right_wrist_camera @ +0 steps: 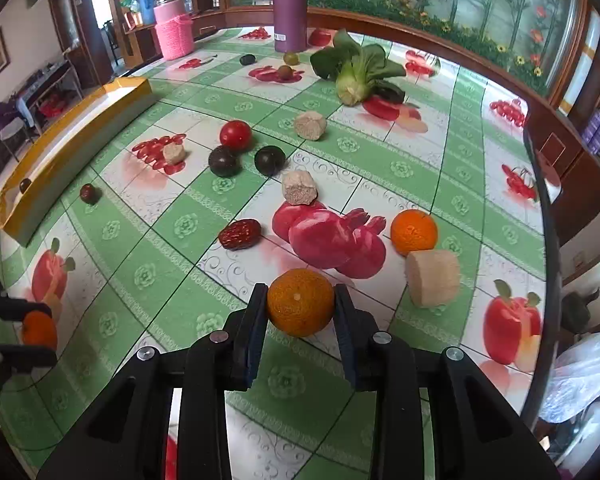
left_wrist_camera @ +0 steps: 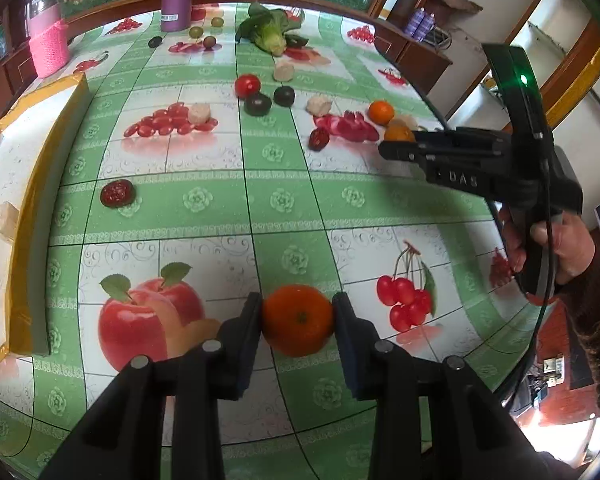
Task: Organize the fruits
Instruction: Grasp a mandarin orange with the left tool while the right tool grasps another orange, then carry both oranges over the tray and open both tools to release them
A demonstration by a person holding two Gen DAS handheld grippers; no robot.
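My left gripper is shut on a small orange tangerine, both pads pressing its sides just above the fruit-print tablecloth. My right gripper is shut on a second tangerine. In the left wrist view the right gripper shows from the side with its tangerine at the tips. A third tangerine lies loose on the cloth, also visible at the far right in the left wrist view. The left gripper's tangerine appears at the left edge of the right wrist view.
A yellow-edged box stands along the left side, holding a dark fruit. Scattered on the table are a tomato, two dark plums, red dates, beige chunks, bok choy, a purple bottle and a pink-sleeved jar.
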